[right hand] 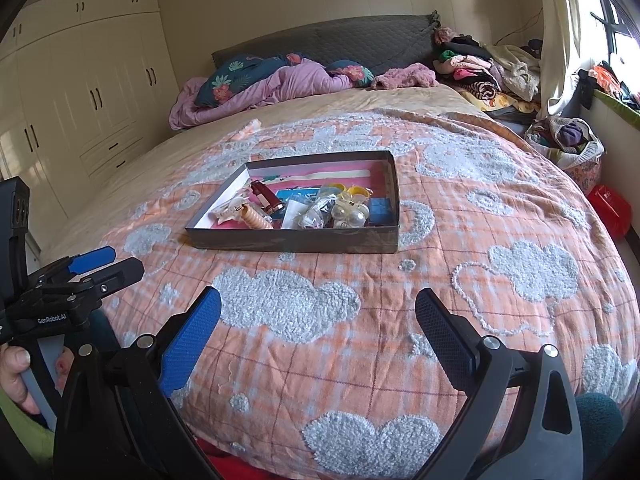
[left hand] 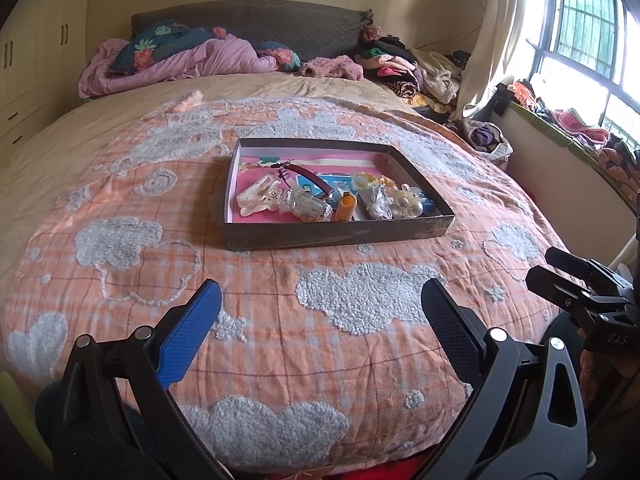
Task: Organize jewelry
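Note:
A shallow dark box (left hand: 336, 234) (right hand: 296, 242) sits on the orange quilt in the middle of the bed. Inside lie a white hair clip (left hand: 256, 198) (right hand: 230, 208), a dark red watch strap (left hand: 308, 176) (right hand: 266, 196), an orange spiral hair tie (left hand: 346, 206) (right hand: 256, 218), pearl and yellow pieces (left hand: 406, 200) (right hand: 352, 208) and clear packets. My left gripper (left hand: 322, 304) is open and empty, well short of the box. My right gripper (right hand: 318, 308) is open and empty too. Each gripper also shows at the edge of the other's view, as the right gripper (left hand: 558, 276) and the left gripper (right hand: 112, 266).
Pink bedding and floral pillows (left hand: 180, 56) lie at the head of the bed. Piled clothes (left hand: 404, 66) crowd the far right corner, with a basket (right hand: 572, 144) on the floor. White wardrobes (right hand: 80, 92) stand at the left. A hand (right hand: 18, 376) holds the left gripper's handle.

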A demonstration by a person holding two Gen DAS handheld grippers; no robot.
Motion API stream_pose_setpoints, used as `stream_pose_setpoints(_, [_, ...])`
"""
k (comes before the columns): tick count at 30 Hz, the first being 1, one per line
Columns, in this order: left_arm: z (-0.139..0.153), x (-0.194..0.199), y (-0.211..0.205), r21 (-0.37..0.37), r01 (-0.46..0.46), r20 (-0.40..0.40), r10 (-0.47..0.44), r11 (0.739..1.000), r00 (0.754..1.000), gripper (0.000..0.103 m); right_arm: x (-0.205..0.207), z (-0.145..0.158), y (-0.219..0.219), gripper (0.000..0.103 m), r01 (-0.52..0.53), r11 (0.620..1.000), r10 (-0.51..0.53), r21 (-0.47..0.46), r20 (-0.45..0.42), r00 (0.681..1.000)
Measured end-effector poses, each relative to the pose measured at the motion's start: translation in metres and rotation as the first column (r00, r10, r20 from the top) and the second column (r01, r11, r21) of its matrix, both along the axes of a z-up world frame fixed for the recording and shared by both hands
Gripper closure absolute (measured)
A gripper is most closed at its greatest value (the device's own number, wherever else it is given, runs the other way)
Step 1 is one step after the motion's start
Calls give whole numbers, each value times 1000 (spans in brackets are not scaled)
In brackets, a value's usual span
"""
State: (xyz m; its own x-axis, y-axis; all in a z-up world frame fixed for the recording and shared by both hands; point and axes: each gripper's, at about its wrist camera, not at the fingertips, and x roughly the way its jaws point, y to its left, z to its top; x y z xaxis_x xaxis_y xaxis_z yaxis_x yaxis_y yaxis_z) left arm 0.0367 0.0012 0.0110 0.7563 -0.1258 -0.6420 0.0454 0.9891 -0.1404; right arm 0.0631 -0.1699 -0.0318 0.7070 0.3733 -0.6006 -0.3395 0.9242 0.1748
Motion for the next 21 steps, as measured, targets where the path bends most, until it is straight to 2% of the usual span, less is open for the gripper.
stream_pose_setpoints(21, [-4, 0, -2, -6, 20, -12, -20, 1000, 1000, 10, 2, -1, -2, 6, 6, 1000, -6, -10, -10, 1000])
